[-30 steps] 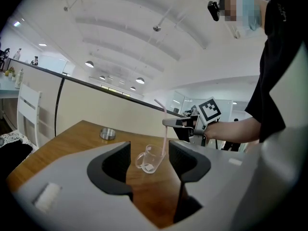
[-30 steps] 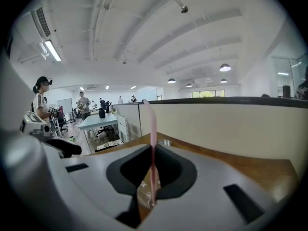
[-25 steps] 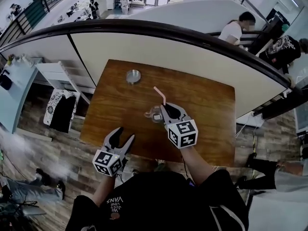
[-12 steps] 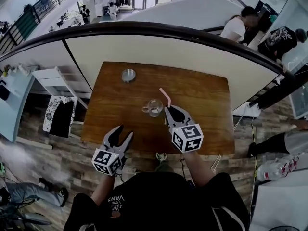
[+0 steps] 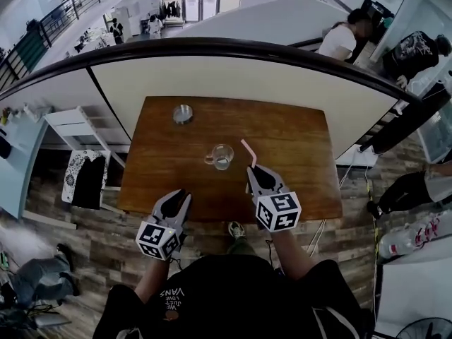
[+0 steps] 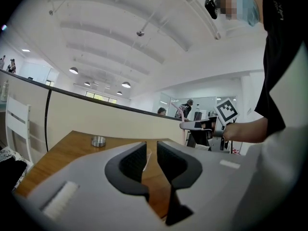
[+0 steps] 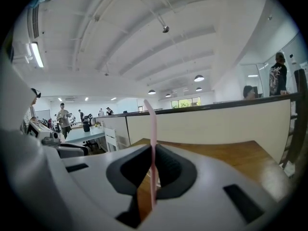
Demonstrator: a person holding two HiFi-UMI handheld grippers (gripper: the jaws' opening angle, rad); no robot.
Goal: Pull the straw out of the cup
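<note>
**Straw clear of the cup, pinched in the right jaws**

The right gripper (image 5: 253, 169) clenches the pink straw (image 5: 247, 151) low on its stem. The straw leans above the tabletop (image 5: 296, 140) toward the near edge, apart from the glass cup (image 5: 221, 157) at the middle, so the pull looks done. The left gripper (image 5: 181, 195) idles by the near edge. Its jaws have just been closing to a narrow gap with nothing between them. The only writing is on the black shirt (image 5: 233, 288), upside down, seemingly "VANS".

White print is seen upside down on the black shirt (image 5: 226, 288), just below the near edge of the table (image 5: 304, 189). "VANS" and "LOVE" can be made out; the smaller lines cannot. At that edge, black-and-white square markers without letters are borne by the left cube (image 5: 159, 240) and the right cube (image 5: 277, 211).
</note>
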